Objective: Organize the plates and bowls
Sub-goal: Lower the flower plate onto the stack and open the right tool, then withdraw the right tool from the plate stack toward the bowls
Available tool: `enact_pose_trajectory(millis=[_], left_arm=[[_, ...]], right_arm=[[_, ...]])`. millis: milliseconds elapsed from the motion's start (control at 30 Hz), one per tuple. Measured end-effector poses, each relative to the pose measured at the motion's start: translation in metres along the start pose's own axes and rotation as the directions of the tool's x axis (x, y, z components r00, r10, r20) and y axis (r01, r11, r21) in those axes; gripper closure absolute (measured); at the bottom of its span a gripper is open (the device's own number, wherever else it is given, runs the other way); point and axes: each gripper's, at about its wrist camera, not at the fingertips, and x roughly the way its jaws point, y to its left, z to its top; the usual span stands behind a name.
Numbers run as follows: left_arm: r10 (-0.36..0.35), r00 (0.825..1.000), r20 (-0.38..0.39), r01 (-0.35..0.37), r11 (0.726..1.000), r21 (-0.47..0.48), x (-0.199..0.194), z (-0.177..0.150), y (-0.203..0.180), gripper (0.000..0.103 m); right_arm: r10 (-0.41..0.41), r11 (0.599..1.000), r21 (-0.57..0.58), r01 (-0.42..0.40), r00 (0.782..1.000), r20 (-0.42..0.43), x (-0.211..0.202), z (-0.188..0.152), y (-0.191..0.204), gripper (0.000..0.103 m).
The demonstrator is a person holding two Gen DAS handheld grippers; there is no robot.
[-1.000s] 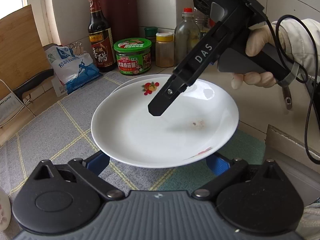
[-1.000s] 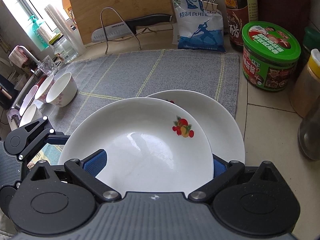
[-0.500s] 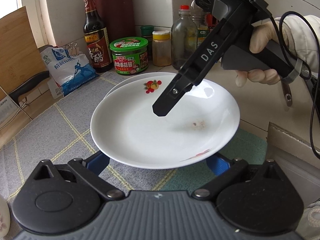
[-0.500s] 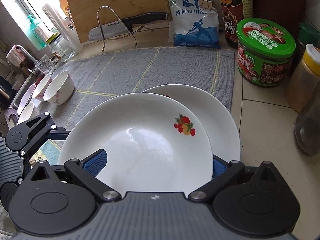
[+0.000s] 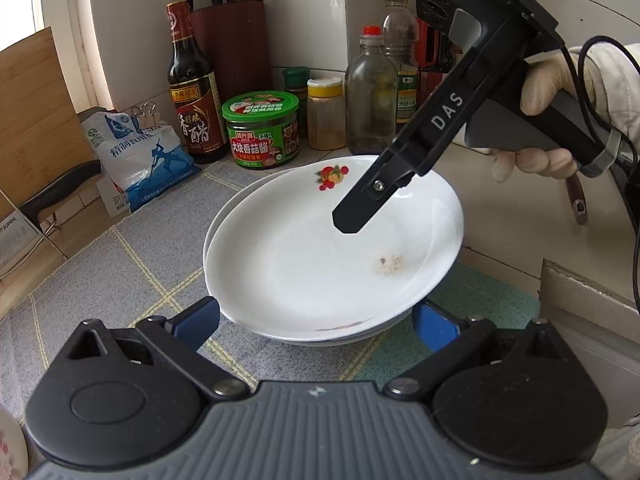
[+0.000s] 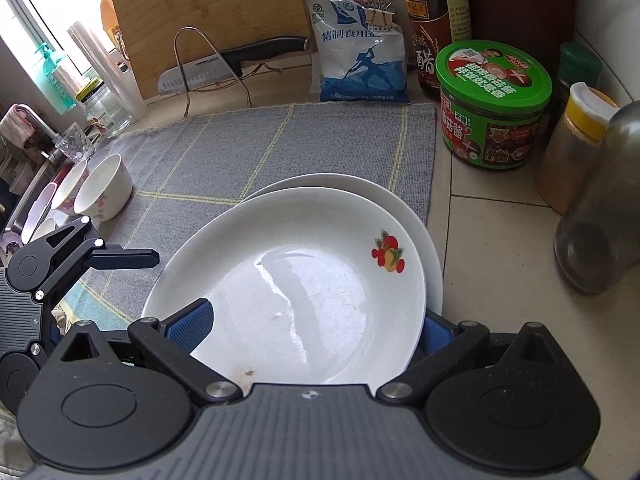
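Note:
A white deep plate with a fruit print [image 5: 320,272] [image 6: 320,280] lies slightly askew on a second white plate [image 5: 218,220] [image 6: 340,182] on the grey mat. My right gripper [image 6: 316,320] reaches down over the top plate's near rim with its jaws wide apart. In the left wrist view one of its black fingers [image 5: 360,208] hangs over the plate's inside. My left gripper [image 5: 316,316] faces the stack from the opposite side, jaws also wide. Its finger [image 6: 128,258] stops just short of the rim. Small white bowls [image 6: 102,192] stand at the mat's left end.
A green-lidded jar [image 6: 492,108], dark vinegar bottle [image 6: 436,20], spice jar [image 6: 576,148] and glass bottle [image 6: 600,200] crowd the corner right of the plates. A salt bag [image 6: 360,56], knife on a wire rack [image 6: 224,68] and cutting board [image 6: 208,12] line the back. A gloved hand [image 5: 540,92] holds the right gripper.
The top plate has come down and slid over the lower plate, from raised and offset to nearly nested. The left gripper's finger now shows clear of the rim.

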Motion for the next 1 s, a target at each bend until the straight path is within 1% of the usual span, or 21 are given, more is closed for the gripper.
enact_pose_trajectory(millis=[167,267,333,433,533,633,733,800,900,1000], left_arm=[[-0.004,1.000,0.000,0.004,1.000,0.001,0.000,-0.002,0.000,0.001],[-0.005,1.000,0.007,0.005,1.000,-0.014,-0.004,-0.003,0.003,0.001],[0.000,1.000,0.014,0.000,1.000,-0.017,-0.007,-0.004,0.005,0.001],[0.006,1.000,0.026,-0.005,1.000,-0.026,-0.015,-0.007,0.008,0.001],[0.025,0.999,0.033,-0.024,0.999,-0.031,-0.022,-0.011,0.012,0.001],[0.044,0.998,0.044,-0.042,0.998,-0.039,-0.031,-0.014,0.015,0.001],[0.085,0.995,0.052,-0.083,0.996,-0.041,-0.041,-0.017,0.017,0.001],[0.097,0.994,0.057,-0.094,0.994,-0.046,-0.047,-0.020,0.019,0.001],[0.122,0.990,0.074,-0.118,0.991,-0.058,-0.058,-0.024,0.021,0.001],[0.145,0.986,0.085,-0.140,0.988,-0.061,-0.069,-0.030,0.022,0.001]], right_arm=[[-0.034,0.999,-0.007,0.034,0.999,0.001,-0.007,-0.002,0.004,0.000],[-0.088,0.996,-0.029,0.088,0.996,-0.010,-0.007,-0.003,0.011,0.000],[-0.146,0.988,-0.061,0.144,0.989,-0.026,-0.004,-0.005,0.016,0.000],[-0.211,0.973,-0.100,0.206,0.977,-0.038,0.000,-0.009,0.022,0.000],[-0.224,0.967,-0.125,0.220,0.974,-0.018,-0.003,-0.010,0.030,0.000],[-0.263,0.952,-0.161,0.262,0.965,0.017,-0.008,-0.009,0.043,0.000],[-0.262,0.947,-0.179,0.267,0.964,0.054,-0.012,-0.010,0.059,0.000],[-0.263,0.944,-0.183,0.274,0.961,0.082,-0.014,-0.013,0.070,0.000],[-0.276,0.939,-0.179,0.295,0.953,0.123,-0.014,-0.018,0.085,0.000],[-0.304,0.926,-0.177,0.333,0.937,0.169,-0.013,-0.024,0.101,0.000]])
